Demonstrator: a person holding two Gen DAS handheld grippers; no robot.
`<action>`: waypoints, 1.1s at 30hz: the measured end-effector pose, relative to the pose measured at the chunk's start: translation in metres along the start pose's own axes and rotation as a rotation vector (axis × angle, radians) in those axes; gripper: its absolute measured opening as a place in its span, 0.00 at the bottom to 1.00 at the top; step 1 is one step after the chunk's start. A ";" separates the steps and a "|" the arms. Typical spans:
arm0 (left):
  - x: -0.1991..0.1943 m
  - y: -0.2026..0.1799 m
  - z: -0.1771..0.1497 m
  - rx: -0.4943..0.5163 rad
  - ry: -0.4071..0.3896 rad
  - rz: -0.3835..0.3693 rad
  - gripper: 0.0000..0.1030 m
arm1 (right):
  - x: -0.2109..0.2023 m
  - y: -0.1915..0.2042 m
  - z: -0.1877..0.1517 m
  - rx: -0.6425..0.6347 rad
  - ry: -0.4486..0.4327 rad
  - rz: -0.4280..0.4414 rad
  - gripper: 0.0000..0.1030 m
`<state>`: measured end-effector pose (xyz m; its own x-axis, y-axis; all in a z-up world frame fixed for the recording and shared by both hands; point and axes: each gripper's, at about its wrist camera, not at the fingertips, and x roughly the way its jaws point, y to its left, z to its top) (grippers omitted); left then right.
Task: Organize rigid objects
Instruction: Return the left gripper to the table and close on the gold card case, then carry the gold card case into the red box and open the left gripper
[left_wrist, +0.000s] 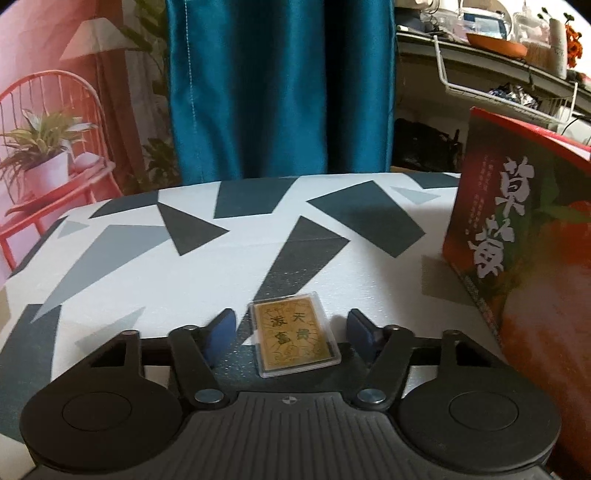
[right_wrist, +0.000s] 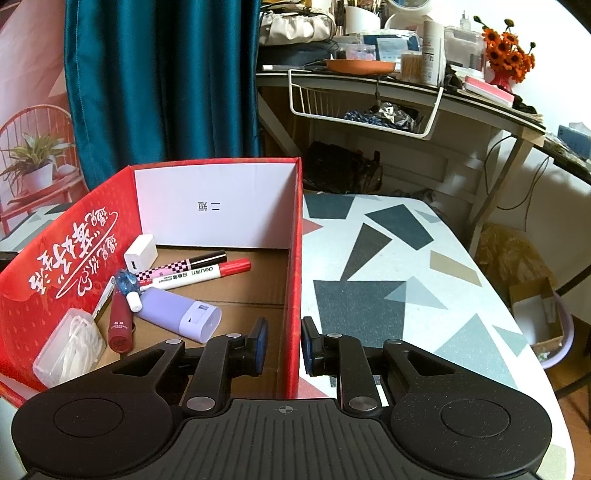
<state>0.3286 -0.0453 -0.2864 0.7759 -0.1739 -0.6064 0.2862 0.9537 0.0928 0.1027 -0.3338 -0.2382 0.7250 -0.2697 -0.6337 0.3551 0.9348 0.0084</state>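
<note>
Red cardboard box (right_wrist: 207, 236) stands open on the counter (right_wrist: 406, 280); its printed outer wall shows at 3 o'clock in my left view. Inside, clustered toward 9 o'clock of the box floor: white charger cube (right_wrist: 140, 254), checkered pen (right_wrist: 181, 266), red-capped marker (right_wrist: 207, 274), lilac tube (right_wrist: 181, 314) lying flat, dark red tube (right_wrist: 120, 325), small blue-topped bottle (right_wrist: 127, 286), clear case of white floss picks (right_wrist: 70, 347) against the near wall. The far half of the floor is bare brown corrugated board.

My right tool (right_wrist: 284, 341) tilts downward and straddles the box's right wall, one pad inside, one outside. The gap is narrow; I cannot tell whether the pads press the wall.

My left tool (left_wrist: 291, 332) tilts down over the counter, jaws about half spread. The gold card in a clear hard case (left_wrist: 295, 338) lies flat between the blue pads (left_wrist: 221, 332), clear of both, at 6 o'clock of the counter.

Counter cloth is white with grey and dark angular patches.
</note>
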 end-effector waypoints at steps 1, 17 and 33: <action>-0.001 -0.001 -0.001 -0.002 -0.008 0.007 0.53 | 0.000 0.000 0.000 0.000 0.000 0.000 0.18; 0.001 0.005 -0.001 -0.034 -0.002 -0.003 0.47 | 0.000 0.000 0.000 0.000 0.000 0.000 0.18; -0.052 -0.014 0.040 0.033 -0.109 -0.147 0.47 | 0.000 0.000 0.000 0.000 0.000 0.000 0.19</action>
<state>0.3072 -0.0591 -0.2242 0.7806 -0.3377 -0.5260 0.4174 0.9080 0.0365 0.1028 -0.3339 -0.2385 0.7249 -0.2697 -0.6339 0.3549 0.9349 0.0081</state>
